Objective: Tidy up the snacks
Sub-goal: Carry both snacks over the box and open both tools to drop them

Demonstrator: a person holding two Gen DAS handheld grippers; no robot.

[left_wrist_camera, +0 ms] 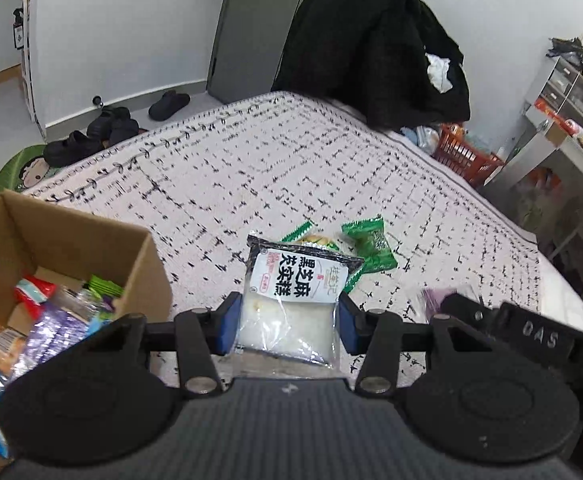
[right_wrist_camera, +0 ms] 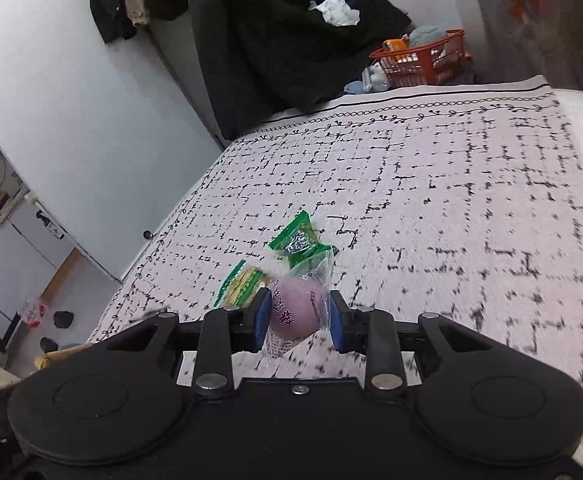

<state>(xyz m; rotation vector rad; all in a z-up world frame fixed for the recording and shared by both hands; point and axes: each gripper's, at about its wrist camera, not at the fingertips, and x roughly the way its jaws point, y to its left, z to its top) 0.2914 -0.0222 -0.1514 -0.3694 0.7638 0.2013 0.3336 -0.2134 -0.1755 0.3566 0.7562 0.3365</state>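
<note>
My left gripper is shut on a clear packet of white cake with a black-and-white label, held above the patterned cloth. Beyond it lie two green snack packets. A cardboard box with several snacks inside stands at the left. My right gripper is shut on a purple round cake in a clear wrapper, lifted off the cloth. Past it lie a green packet and a green-and-yellow packet. The right gripper's black body shows at the right edge of the left wrist view.
The table's patterned cloth spreads far and right. A chair draped with a black coat stands behind the table, an orange basket beside it. Shoes lie on the floor at the far left.
</note>
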